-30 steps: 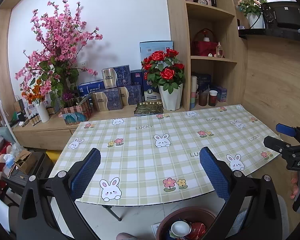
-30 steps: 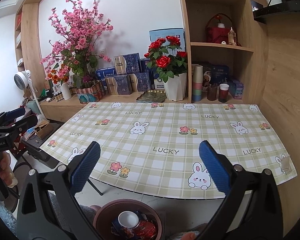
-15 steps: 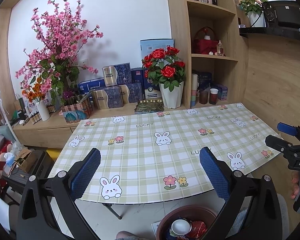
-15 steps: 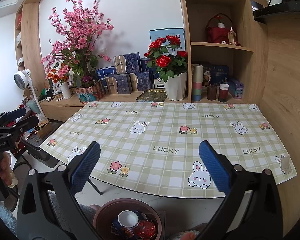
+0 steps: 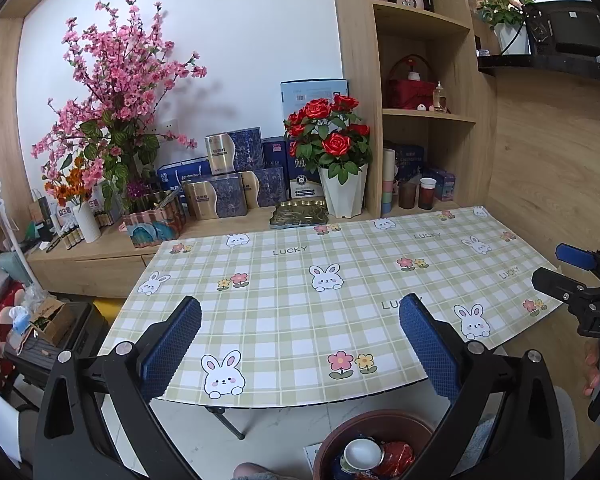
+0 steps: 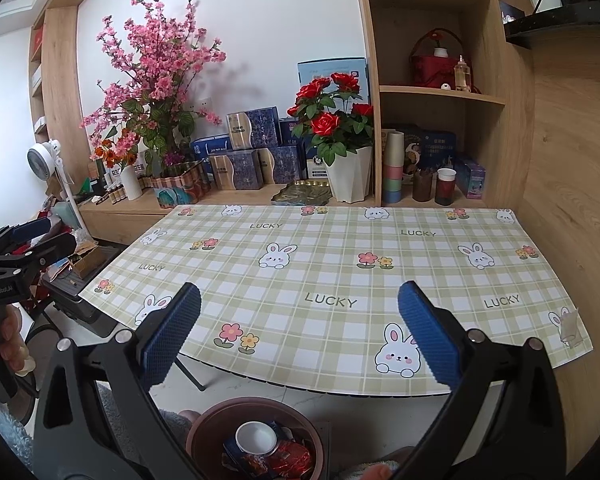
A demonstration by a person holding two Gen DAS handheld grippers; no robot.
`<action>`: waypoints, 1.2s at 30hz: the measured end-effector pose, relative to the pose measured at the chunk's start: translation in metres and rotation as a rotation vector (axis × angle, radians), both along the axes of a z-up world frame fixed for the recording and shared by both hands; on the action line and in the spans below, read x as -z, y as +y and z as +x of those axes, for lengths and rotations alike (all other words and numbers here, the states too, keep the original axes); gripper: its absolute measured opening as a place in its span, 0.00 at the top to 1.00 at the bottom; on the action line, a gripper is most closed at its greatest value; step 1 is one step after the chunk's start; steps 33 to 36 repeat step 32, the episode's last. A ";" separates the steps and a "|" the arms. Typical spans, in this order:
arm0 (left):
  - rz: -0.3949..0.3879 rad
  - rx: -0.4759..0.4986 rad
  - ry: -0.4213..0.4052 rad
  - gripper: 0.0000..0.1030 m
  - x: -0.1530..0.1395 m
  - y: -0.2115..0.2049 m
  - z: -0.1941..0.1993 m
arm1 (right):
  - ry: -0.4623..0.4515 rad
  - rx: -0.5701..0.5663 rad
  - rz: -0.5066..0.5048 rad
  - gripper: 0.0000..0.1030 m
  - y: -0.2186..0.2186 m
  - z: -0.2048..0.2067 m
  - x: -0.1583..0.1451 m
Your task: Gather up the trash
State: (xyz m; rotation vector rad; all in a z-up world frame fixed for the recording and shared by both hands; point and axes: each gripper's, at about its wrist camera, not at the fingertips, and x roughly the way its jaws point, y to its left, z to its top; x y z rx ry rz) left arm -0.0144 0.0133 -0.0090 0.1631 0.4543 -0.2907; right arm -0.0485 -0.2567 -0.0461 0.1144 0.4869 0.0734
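A brown round bin stands on the floor in front of the table, below both grippers. Inside it lie a white cup, a red wrapper and a blue packet. My left gripper hovers open above the table's near edge with nothing between its blue pads. My right gripper is likewise open and empty. Each gripper shows at the side of the other's view: the right one, the left one.
The table wears a green checked cloth with rabbits and flowers. Behind it a wooden ledge holds a white pot of red roses, pink blossoms, blue boxes and cups. A wooden wall bounds the right side; clutter lies on the left floor.
Both grippers have drifted slightly back and up from the table, staying open. The bin and its contents have not moved.
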 end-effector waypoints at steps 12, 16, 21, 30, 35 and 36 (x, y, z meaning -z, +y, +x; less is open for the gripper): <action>-0.003 0.000 0.000 0.06 -0.001 0.000 -0.001 | -0.005 0.001 -0.001 0.05 -0.001 0.000 -0.001; -0.001 0.000 -0.001 0.06 -0.001 0.001 -0.001 | -0.010 0.004 -0.001 0.05 -0.004 -0.001 -0.003; -0.003 0.004 -0.005 0.06 -0.002 0.001 -0.002 | -0.012 0.006 -0.002 0.05 -0.006 0.000 -0.005; -0.017 -0.014 0.006 0.06 -0.004 0.006 -0.003 | -0.012 0.006 -0.003 0.05 -0.006 -0.001 -0.005; -0.023 -0.019 0.010 0.06 -0.004 0.007 -0.002 | -0.013 0.005 -0.002 0.05 -0.006 -0.001 -0.005; -0.023 -0.019 0.010 0.06 -0.004 0.007 -0.002 | -0.013 0.005 -0.002 0.05 -0.006 -0.001 -0.005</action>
